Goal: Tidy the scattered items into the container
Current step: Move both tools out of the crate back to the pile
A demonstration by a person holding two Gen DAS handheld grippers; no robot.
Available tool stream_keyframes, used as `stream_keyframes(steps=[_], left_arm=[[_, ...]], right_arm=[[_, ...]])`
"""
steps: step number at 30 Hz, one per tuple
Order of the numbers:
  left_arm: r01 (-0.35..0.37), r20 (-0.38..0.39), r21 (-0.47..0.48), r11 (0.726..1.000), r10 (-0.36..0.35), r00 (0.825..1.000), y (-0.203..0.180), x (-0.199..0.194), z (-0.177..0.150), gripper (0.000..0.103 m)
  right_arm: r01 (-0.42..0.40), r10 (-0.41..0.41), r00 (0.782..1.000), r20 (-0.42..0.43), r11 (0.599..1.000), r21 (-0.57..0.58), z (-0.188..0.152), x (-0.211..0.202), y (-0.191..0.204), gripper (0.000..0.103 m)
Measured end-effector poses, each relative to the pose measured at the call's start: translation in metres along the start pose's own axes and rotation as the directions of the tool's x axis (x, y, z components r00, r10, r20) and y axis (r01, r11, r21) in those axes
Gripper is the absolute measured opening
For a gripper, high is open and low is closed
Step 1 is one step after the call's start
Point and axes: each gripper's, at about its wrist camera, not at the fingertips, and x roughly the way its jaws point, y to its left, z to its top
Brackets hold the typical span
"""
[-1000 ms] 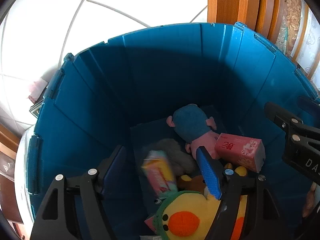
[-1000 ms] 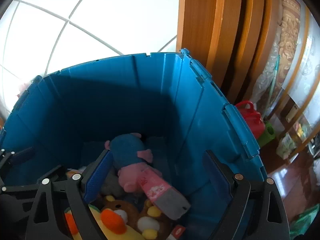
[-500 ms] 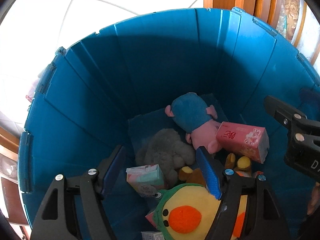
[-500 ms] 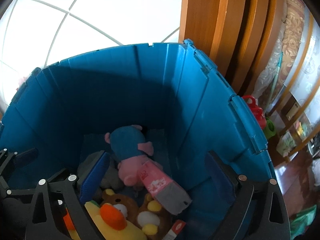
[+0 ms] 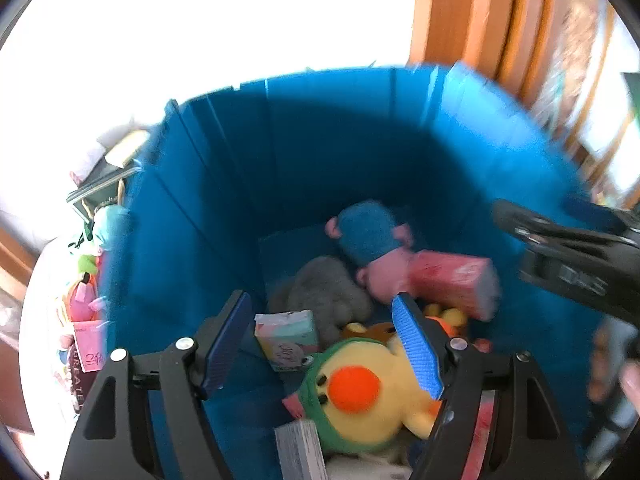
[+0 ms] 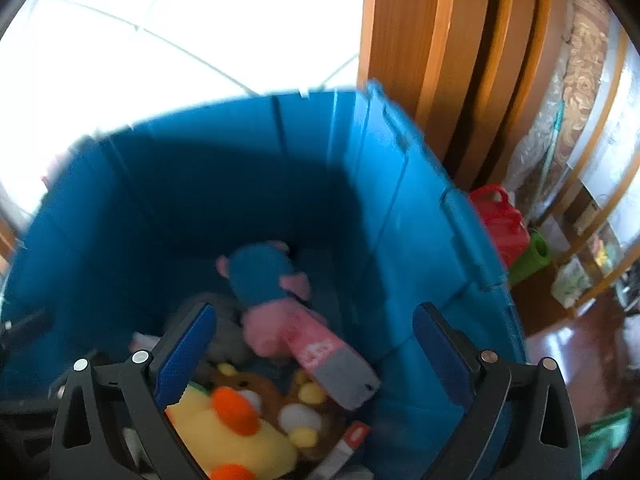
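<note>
Above the blue bin [image 5: 192,216]: left gripper [image 5: 324,340] spread, empty; right gripper [image 6: 316,344], just opened wider, empty; toys inside.

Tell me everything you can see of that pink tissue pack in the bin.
The pink tissue pack is a soft rectangular brick in glossy pink wrap with white print and a greyish end face. It lies tilted inside the blue bin, its far end against the pink-and-blue plush, its near end over the brown bear. No fingers touch it.
</note>
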Motion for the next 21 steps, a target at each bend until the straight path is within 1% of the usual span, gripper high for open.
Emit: stream_keyframes(steps=[3, 4, 5, 6, 7, 8, 10, 12, 14, 18, 21], left_arm=[[0.01, 0.112, 0.041, 0.999, -0.015, 0.994, 0.006, -0.058, -0.011, 0.073], [0.016, 0.155, 0.046, 0.999, -0.023, 0.988, 0.011, -0.078, -0.015, 0.073], [0.025, 0.189, 0.044, 0.999, -0.033, 0.982, 0.018, -0.096, -0.019, 0.076], [0.037, 0.218, 0.035, 0.999, -0.044, 0.975, 0.026, -0.112, -0.024, 0.083], [0.051, 0.251, 0.021, 0.998, -0.054, 0.966, 0.037, -0.13, -0.03, 0.085], [0.054, 0.279, 0.005, 0.999, -0.054, 0.959, 0.049, -0.145, -0.037, 0.086], [0.04, 0.332, -0.025, 0.999, -0.029, 0.943, 0.079, -0.175, -0.053, 0.088], [0.016, 0.361, -0.044, 0.999, 0.001, 0.932, 0.105, -0.193, -0.07, 0.088], [-0.025, 0.371, -0.073, 0.997, 0.05, 0.927, 0.139, -0.206, -0.092, 0.088], [-0.078, 0.372, -0.113, 0.99, 0.115, 0.921, 0.211, -0.223, -0.141, 0.088], [-0.134, 0.357, -0.145, 0.98, 0.178, 0.917, 0.268, -0.224, -0.182, 0.088]], right_arm=[[-0.011, 0.013, 0.998, 0.058, 0.999, -0.036, 0.003, -0.034, 0.014, 0.102], [-0.013, 0.017, 0.997, 0.079, 0.998, -0.057, 0.003, -0.047, 0.021, 0.102], [-0.021, 0.028, 0.995, 0.097, 0.997, -0.074, 0.002, -0.063, 0.029, 0.102], [-0.036, 0.045, 0.993, 0.113, 0.996, -0.086, 0.0, -0.078, 0.037, 0.102], [-0.053, 0.066, 0.989, 0.131, 0.994, -0.098, -0.001, -0.094, 0.045, 0.102], [-0.065, 0.082, 0.985, 0.151, 0.992, -0.11, -0.004, -0.11, 0.053, 0.103], [-0.076, 0.103, 0.973, 0.206, 0.988, -0.135, -0.011, -0.146, 0.072, 0.103], [-0.115, 0.148, 0.957, 0.248, 0.983, -0.144, -0.021, -0.179, 0.091, 0.103], [-0.168, 0.204, 0.937, 0.284, 0.975, -0.147, -0.032, -0.211, 0.112, 0.103], [-0.193, 0.238, 0.899, 0.368, 0.969, -0.156, -0.059, -0.264, 0.163, 0.103], [-0.233, 0.285, 0.871, 0.4, 0.957, -0.175, -0.084, -0.286, 0.211, 0.103]])
